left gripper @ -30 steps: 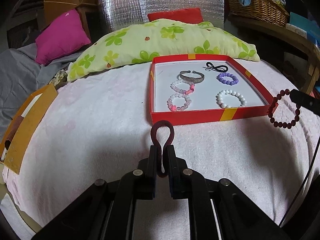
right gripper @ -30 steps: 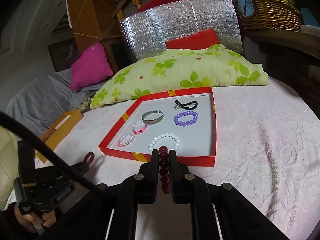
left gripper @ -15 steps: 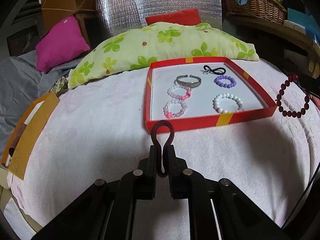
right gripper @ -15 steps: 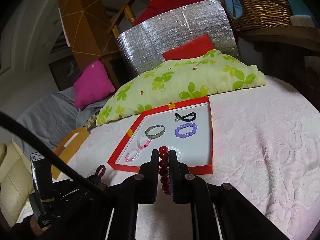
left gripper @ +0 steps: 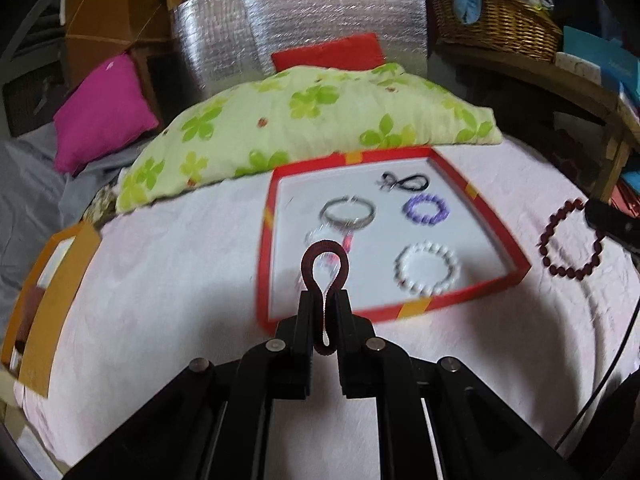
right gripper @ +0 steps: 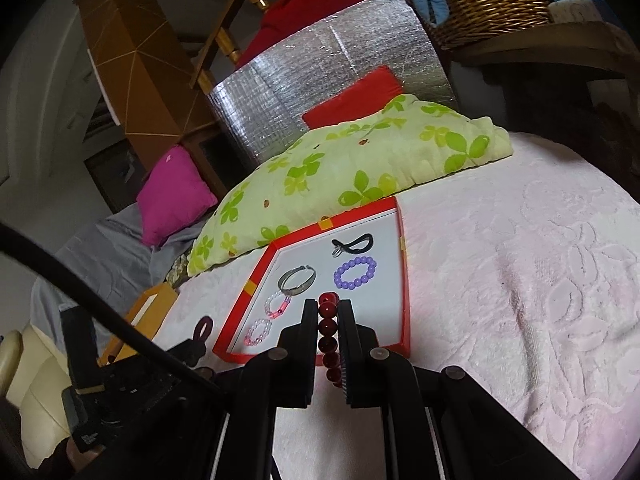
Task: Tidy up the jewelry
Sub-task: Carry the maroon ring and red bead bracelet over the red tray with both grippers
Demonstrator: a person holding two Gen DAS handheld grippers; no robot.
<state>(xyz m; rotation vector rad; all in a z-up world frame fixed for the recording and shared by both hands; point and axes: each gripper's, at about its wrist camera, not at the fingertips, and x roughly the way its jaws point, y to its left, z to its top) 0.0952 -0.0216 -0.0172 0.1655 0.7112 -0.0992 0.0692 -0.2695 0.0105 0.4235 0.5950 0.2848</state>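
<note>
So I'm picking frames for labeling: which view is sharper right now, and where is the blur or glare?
Left wrist view: motion-blurred, the red tray and white bead bracelet smeared, pink bracelets nearly unreadable; only the dark red hair tie in the jaws is fairly crisp. Right wrist view: sharper, the purple bracelet clear; silver foil panel glints, corners dark, strong fisheye curvature.

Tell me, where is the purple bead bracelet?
The purple bead bracelet lies inside the red tray on its right side, between the black cord loop and white bead bracelet.
</note>
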